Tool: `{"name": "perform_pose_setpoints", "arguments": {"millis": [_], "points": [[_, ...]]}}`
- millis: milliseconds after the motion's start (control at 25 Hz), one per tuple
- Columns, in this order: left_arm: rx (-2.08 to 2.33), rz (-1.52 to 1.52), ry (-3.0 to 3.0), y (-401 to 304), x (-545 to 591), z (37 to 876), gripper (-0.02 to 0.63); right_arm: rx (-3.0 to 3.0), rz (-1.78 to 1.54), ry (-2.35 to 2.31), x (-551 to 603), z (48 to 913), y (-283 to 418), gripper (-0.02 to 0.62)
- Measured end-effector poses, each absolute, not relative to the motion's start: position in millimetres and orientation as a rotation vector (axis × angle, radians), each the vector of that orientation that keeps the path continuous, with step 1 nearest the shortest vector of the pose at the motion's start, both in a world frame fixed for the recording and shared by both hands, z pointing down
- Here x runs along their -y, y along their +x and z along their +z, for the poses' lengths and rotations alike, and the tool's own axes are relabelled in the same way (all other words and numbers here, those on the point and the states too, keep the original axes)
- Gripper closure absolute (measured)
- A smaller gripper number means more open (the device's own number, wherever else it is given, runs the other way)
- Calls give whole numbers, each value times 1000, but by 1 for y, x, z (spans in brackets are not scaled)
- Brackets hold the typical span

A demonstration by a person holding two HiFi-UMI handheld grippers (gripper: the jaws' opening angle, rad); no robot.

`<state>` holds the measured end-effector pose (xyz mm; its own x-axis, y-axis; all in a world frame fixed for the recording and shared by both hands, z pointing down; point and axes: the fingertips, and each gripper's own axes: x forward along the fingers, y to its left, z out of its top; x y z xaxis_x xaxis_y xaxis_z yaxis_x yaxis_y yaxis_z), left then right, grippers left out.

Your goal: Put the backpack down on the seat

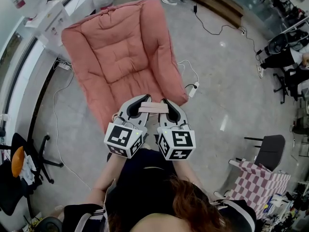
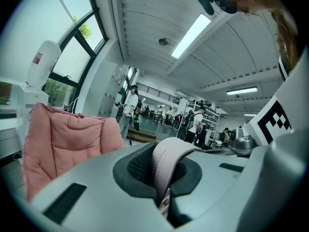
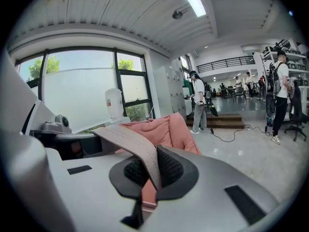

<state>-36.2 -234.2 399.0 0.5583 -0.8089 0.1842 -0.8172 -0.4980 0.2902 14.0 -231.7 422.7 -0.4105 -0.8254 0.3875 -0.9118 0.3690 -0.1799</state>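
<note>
A pink padded seat lies ahead of me on the grey floor, tilted to the left. Both grippers hover over its near right corner, side by side. A beige webbing strap spans between them. My left gripper is shut on one end of the strap, and my right gripper is shut on the other end. In the left gripper view the seat stands at the left; in the right gripper view the seat rises just behind the jaws. The backpack's body is hidden below the grippers.
White cables and a power strip lie on the floor to the right of the seat. A black office chair stands at the left, a grey chair and a checked folding chair at the right. People stand further back.
</note>
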Motion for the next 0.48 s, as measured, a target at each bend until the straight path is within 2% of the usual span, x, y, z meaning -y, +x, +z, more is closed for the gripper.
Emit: {"name": "perform_pose_setpoints", "arguments": {"millis": [480], "points": [[1355,32,2488,-49,278,389,589,2418,577,1529,260,418,-2,563]]}}
